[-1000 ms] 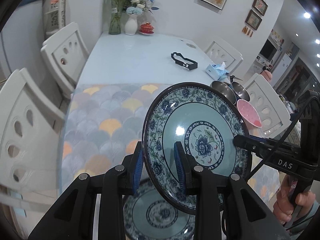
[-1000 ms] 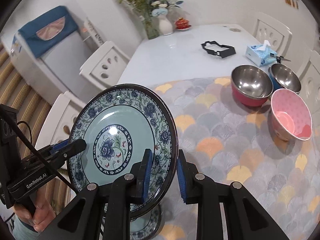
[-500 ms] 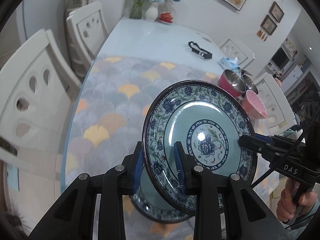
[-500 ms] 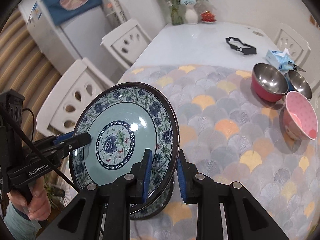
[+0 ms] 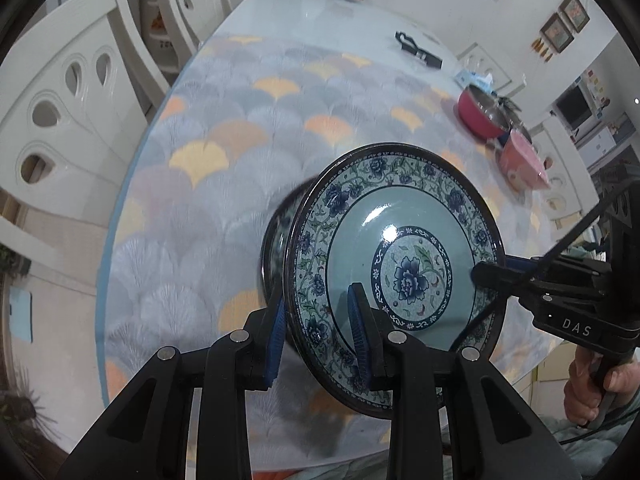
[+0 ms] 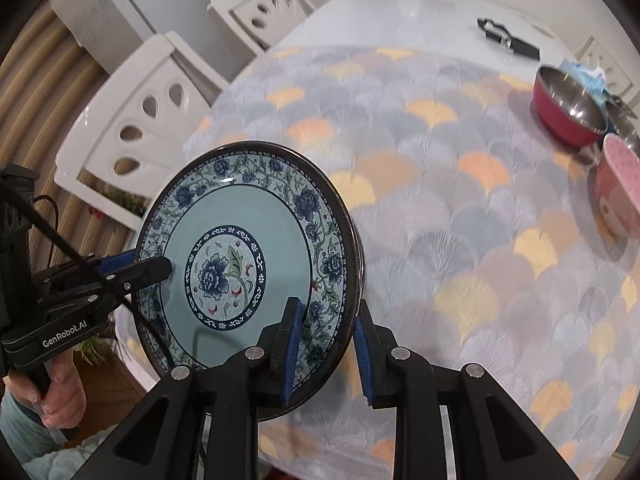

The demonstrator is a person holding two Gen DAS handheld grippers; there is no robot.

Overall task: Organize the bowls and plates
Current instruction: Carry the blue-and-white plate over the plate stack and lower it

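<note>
Two hand-held grippers gripped one patterned plate (image 5: 404,280) from opposite sides above the near end of a dining table (image 5: 320,32) covered with a fan-patterned cloth (image 5: 224,152). The left gripper (image 5: 320,332) was clamped on the plate's near rim, one blue pad on its face and the other behind it. The right gripper (image 6: 326,350) pinched the opposite rim in the same way, its fingers closed tight on the edge. The plate, turquoise with a blue flower at its centre and a floral border, was held tilted, close over the cloth. In the left wrist view a second dark-rimmed plate (image 5: 276,248) showed just behind and below it, largely hidden and blurred; whether the two touched could not be told. Farther along the table stood a red bowl (image 6: 568,108) with a steel lining and a pink bowl (image 6: 620,200) near it, with a second steel bowl (image 6: 620,114) between them at the edge. A black strap-like object (image 6: 508,40) lay on the bare tabletop beyond the cloth. White chairs (image 6: 136,120) stood beside the table. A hand (image 5: 592,388) held the right gripper's handle.
</note>
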